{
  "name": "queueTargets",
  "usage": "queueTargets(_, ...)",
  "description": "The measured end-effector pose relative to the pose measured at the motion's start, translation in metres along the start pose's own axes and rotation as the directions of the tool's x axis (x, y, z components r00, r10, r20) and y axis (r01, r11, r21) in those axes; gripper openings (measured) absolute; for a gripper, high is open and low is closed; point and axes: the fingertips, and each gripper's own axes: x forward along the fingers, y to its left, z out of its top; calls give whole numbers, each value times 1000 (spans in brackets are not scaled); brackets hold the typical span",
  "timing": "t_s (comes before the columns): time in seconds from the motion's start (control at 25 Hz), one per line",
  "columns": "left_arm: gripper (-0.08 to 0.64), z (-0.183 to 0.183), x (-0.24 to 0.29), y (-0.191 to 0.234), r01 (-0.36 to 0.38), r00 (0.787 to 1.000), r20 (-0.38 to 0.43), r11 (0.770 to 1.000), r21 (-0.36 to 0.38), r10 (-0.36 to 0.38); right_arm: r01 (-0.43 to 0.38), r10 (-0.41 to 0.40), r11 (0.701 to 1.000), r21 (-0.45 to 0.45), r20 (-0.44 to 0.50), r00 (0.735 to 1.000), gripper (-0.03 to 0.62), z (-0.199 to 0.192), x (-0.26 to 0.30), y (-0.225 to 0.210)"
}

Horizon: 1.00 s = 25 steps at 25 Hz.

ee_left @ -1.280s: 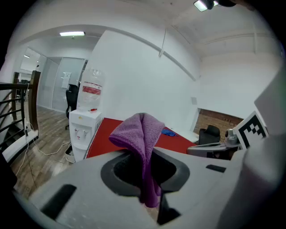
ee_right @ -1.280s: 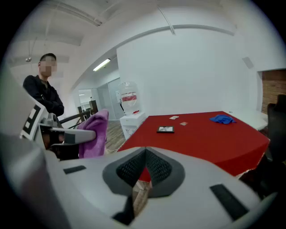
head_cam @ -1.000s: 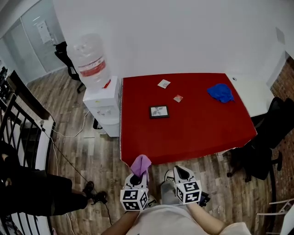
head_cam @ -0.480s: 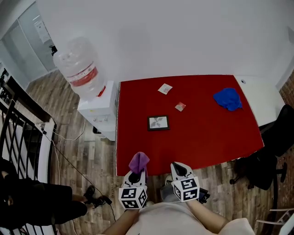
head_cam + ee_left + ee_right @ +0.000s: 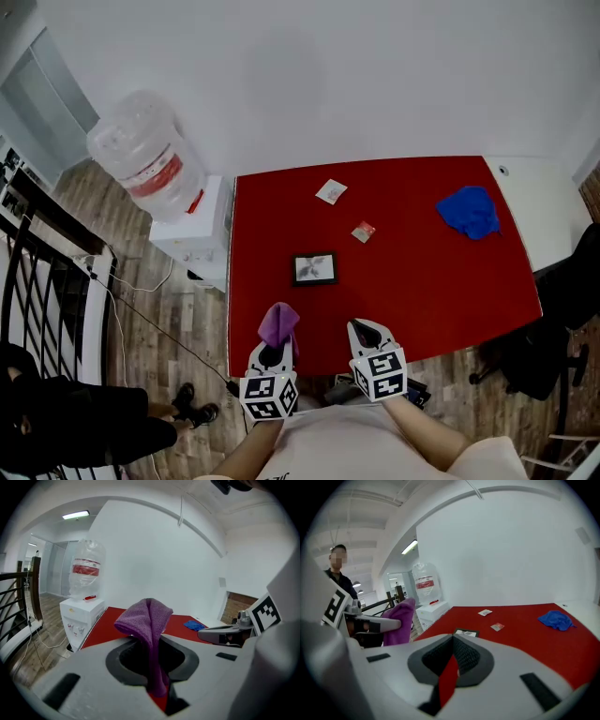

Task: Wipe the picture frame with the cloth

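Observation:
A small black picture frame lies flat on the red table, left of its middle; in the right gripper view the picture frame lies just beyond the jaws. My left gripper is shut on a purple cloth, which sticks up out of the jaws as a folded purple cloth. My right gripper is shut with nothing in it. Both hang at the table's near edge, well short of the frame.
A blue cloth lies at the table's far right. Two small packets lie beyond the frame. A water dispenser stands left of the table, a white side table and a black chair to the right.
The view has closed in on the table. Both grippers, still side by side, now reach its near edge. The left one holds the cloth throughout.

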Motion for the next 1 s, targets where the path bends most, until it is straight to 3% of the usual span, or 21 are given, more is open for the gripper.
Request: queueTargets(1.0,57,18,94,34,103,993,-68,992,69,-98,103,-100,994,49,-51,994,3,8,82,-24)
